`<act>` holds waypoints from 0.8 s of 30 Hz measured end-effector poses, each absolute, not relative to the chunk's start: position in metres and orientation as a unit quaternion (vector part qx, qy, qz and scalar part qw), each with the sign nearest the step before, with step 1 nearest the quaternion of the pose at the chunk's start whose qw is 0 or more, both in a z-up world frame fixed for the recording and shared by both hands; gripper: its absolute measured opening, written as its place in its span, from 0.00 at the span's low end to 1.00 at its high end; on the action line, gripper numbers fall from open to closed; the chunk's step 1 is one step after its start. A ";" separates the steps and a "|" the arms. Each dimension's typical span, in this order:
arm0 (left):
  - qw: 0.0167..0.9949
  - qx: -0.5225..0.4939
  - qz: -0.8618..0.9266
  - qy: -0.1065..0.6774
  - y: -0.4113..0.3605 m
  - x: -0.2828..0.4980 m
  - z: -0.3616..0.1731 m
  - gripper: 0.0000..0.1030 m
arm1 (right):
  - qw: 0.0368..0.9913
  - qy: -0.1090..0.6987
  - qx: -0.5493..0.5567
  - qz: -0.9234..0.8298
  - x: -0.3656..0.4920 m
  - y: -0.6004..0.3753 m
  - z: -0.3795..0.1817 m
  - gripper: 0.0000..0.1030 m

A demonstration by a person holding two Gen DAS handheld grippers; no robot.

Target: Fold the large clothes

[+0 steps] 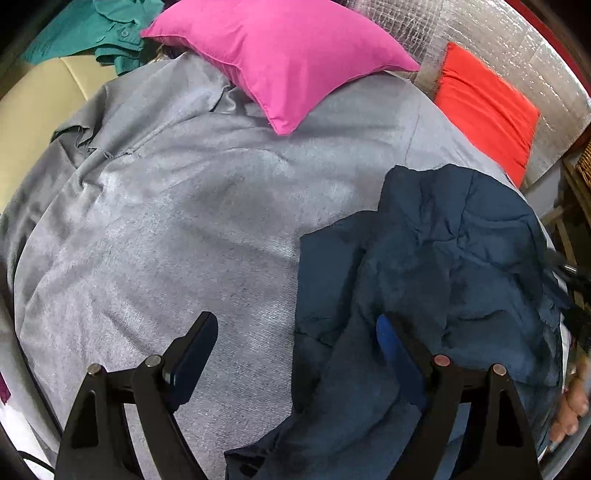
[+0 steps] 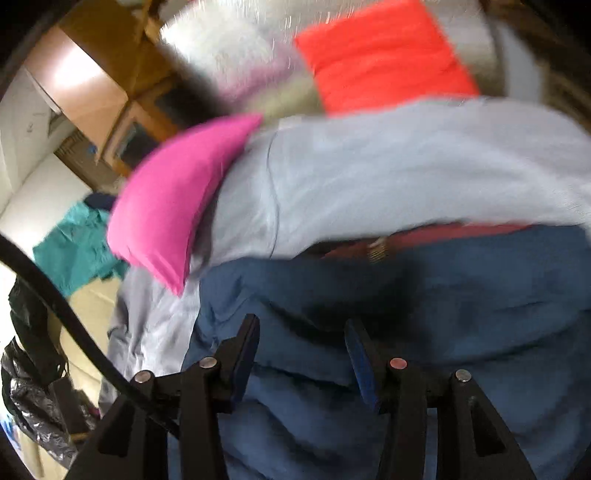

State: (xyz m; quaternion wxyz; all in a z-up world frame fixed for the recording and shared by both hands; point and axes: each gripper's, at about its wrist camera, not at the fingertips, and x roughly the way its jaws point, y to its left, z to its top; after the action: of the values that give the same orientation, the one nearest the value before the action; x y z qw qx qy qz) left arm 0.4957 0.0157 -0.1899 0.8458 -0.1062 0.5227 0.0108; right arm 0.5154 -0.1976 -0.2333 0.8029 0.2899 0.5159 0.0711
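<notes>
Left wrist: my left hand-held gripper (image 1: 295, 339) gapes wide, empty, navy garment (image 1: 436, 266) at 3 o'clock; right hand-held gripper (image 2: 301, 345) half-open above it, gripping nothing.

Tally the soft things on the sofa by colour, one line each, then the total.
Pink cushion: 1
Orange-red cushion: 1
Grey garment, spread out: 1
Navy garment, crumpled on the grey one: 1
Teal garment, at the far end: 1
Total: 5
</notes>
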 end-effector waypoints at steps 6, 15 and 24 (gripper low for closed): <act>0.845 -0.114 0.015 0.522 0.022 0.499 -0.190 0.85 | 0.792 0.534 0.296 0.007 0.547 -0.200 -0.277 0.55; 0.843 -0.112 0.003 0.526 0.017 0.498 -0.193 0.85 | 0.827 0.438 0.351 -0.013 0.479 -0.276 -0.218 0.55; 0.842 -0.067 0.009 0.535 -0.005 0.502 -0.207 0.85 | 0.766 0.474 0.417 -0.121 0.411 -0.393 -0.277 0.59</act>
State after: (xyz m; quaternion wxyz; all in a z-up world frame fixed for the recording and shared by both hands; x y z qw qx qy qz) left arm 0.5017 -0.0045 -0.2066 0.8420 -0.0665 0.5353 0.0090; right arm 0.4108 -0.3931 -0.2766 0.7659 0.4173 0.4741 -0.1207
